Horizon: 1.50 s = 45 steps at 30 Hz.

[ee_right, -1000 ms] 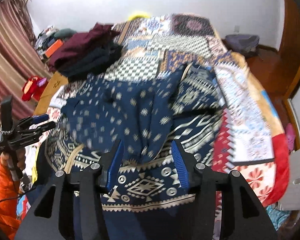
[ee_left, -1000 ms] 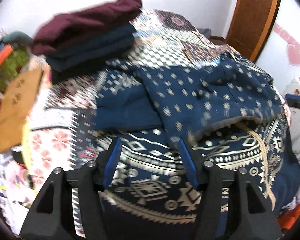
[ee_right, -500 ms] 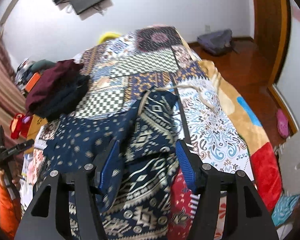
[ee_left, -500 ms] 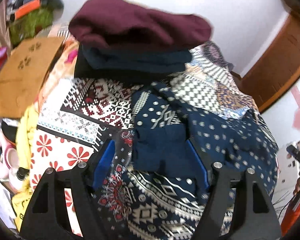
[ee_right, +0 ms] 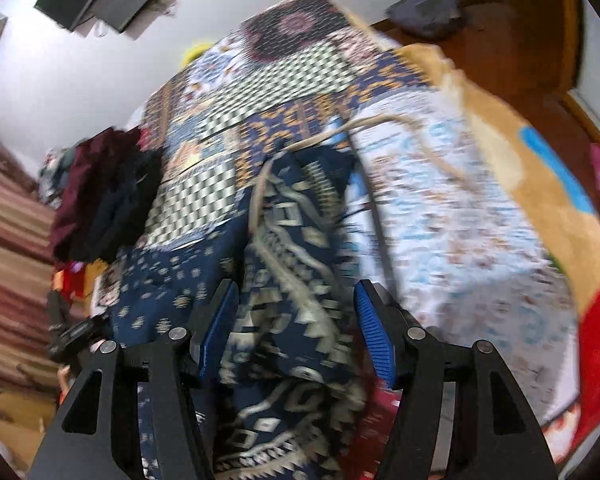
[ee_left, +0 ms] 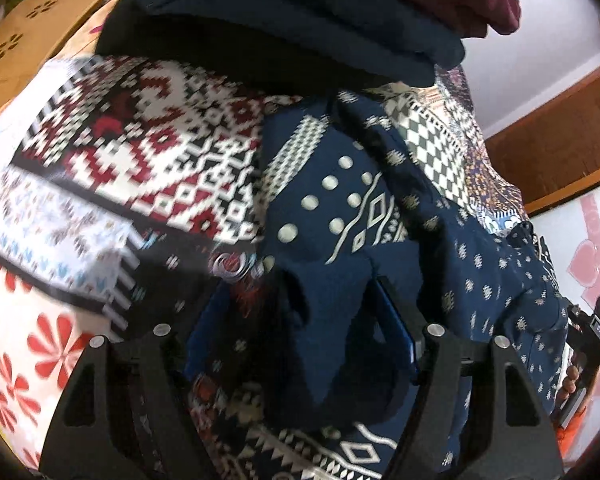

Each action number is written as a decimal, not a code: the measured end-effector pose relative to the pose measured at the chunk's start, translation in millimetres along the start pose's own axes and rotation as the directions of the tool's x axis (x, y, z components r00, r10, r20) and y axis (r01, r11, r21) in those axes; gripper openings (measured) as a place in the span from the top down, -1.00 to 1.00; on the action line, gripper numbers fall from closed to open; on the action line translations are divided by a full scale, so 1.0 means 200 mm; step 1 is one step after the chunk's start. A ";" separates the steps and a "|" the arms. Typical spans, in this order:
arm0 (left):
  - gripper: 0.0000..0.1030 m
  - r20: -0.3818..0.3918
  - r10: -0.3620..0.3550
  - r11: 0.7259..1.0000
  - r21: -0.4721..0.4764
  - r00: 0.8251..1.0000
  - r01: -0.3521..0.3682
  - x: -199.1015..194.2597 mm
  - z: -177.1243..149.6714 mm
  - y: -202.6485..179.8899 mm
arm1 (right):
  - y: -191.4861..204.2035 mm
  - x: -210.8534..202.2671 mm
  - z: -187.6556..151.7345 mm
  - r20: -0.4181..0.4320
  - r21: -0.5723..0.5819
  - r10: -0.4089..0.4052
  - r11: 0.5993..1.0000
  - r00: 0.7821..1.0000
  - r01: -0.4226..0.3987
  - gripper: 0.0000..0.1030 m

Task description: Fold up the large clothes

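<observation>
The blue-padded fingers (ee_left: 394,322) of the left gripper (ee_left: 300,324) are spread apart, a fold of the navy patterned cotton garment (ee_left: 332,216) lying loosely between them without being pinched; the jaws have just been opening. The right gripper (ee_right: 296,328) is likewise held apart over the garment's cream-banded part (ee_right: 292,240), its fingers (ee_right: 374,336) unclamped after widening. Compared with a second ago, both grippers are seen much lower and closer to the cloth, which is spread on the patchwork bedspread (ee_right: 460,208). A stack of folded maroon and dark blue clothes (ee_left: 340,12) now looms just beyond the left gripper, closing off the view ahead. A brown cardboard piece (ee_left: 32,40) is seen at the left.
</observation>
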<state>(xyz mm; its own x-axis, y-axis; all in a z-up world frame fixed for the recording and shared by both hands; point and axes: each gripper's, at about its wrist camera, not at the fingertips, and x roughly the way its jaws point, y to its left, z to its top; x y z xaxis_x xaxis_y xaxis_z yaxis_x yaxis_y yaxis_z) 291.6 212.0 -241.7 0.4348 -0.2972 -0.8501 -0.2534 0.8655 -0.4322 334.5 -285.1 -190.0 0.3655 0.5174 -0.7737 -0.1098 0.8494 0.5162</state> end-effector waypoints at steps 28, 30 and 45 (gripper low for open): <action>0.70 0.322 -0.014 0.990 0.139 0.947 -0.033 -0.52 0.05 -0.27 | 0.53 -0.01 0.45 0.159 -0.210 0.020 0.978 0.987 0.014 0.79; 0.70 0.301 -0.001 0.995 0.095 0.954 -0.029 -0.46 0.08 -0.20 | 0.52 0.09 0.46 0.124 -0.211 -0.015 0.977 0.992 0.041 0.79; 0.47 0.094 0.142 0.990 -0.015 0.985 -0.141 0.06 0.12 0.10 | 0.23 0.46 0.38 -0.053 -0.175 -0.191 0.968 0.980 0.180 0.69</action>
<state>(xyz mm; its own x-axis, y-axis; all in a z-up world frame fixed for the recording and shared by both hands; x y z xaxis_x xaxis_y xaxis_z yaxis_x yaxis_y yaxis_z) 312.5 236.5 -252.9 0.4738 -0.1321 -0.8707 -0.3254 0.8924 -0.3125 434.1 -205.7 -209.2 0.3298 0.3501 -0.8768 -0.2022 0.9333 0.2966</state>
